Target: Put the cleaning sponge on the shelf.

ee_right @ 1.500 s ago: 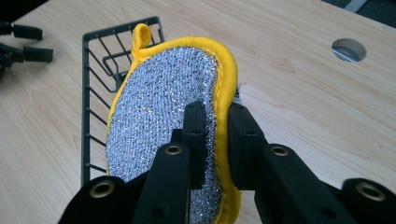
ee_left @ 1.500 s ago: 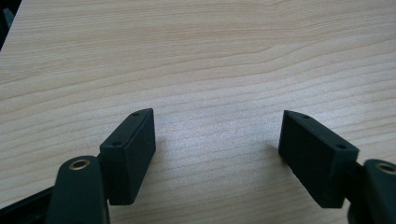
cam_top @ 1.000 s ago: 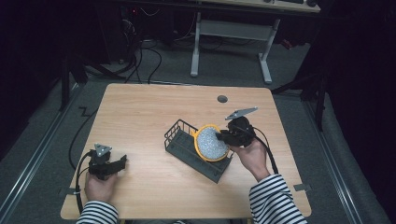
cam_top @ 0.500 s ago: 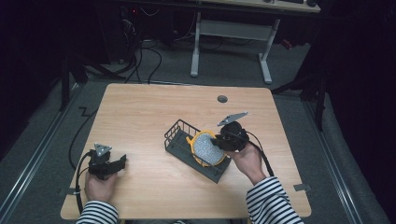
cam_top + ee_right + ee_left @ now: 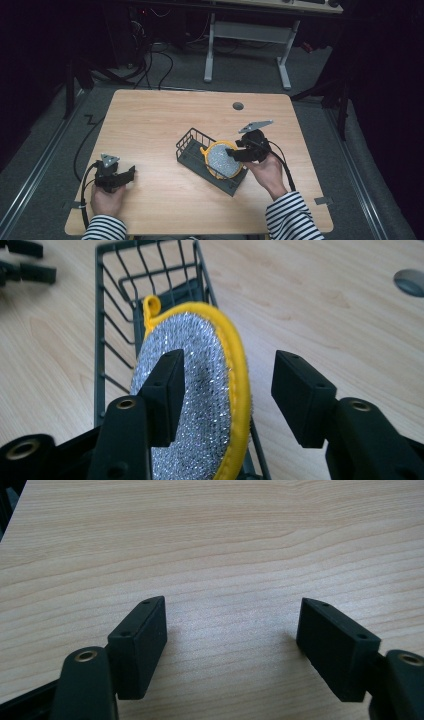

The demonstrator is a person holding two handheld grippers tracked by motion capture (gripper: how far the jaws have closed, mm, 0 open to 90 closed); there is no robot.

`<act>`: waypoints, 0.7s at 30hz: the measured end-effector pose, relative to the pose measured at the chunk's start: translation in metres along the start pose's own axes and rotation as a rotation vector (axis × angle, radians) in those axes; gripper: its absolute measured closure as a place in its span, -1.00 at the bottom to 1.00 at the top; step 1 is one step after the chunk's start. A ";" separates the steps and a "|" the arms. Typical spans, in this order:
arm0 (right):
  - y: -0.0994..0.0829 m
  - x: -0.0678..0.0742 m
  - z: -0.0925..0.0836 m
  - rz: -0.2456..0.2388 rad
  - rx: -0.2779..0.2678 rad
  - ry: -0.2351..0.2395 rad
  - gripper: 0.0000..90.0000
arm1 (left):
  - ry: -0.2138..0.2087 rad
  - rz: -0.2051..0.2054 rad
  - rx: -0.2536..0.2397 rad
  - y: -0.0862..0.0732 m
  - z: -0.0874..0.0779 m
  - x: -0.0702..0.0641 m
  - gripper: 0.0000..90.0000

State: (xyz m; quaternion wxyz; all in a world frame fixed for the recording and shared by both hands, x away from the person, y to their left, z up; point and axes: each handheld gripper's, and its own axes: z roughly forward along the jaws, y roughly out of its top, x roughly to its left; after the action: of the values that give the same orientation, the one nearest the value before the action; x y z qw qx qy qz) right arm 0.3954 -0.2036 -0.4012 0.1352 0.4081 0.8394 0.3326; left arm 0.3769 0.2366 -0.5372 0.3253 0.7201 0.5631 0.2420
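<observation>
My right tongs (image 5: 227, 395) have just been opening, and the yellow scrubber (image 5: 200, 390) leans loose between them in the basket (image 5: 192, 145), mid-frame. My left tongs (image 5: 232, 640) wait open over the table (image 5: 215, 535). I should pull back slowly so it stays put.

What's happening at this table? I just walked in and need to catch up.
A person is putting a round silver scrubber with yellow trim into a dark wire basket. The right tongs have just been opening, with the scrubber's edge between the jaws, leaning on the basket. The left tongs rest open over bare table.
</observation>
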 end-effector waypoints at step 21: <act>-0.018 -0.032 -0.055 0.106 -0.165 -0.093 0.00 | -0.004 0.003 0.001 0.000 0.000 0.000 -0.37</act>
State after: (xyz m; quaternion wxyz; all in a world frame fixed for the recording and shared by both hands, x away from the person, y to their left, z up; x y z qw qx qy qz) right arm 0.3779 -0.2612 -0.3739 0.1893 0.4542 0.7792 0.3882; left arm 0.3769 0.2363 -0.5372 0.3257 0.7217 0.5612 0.2410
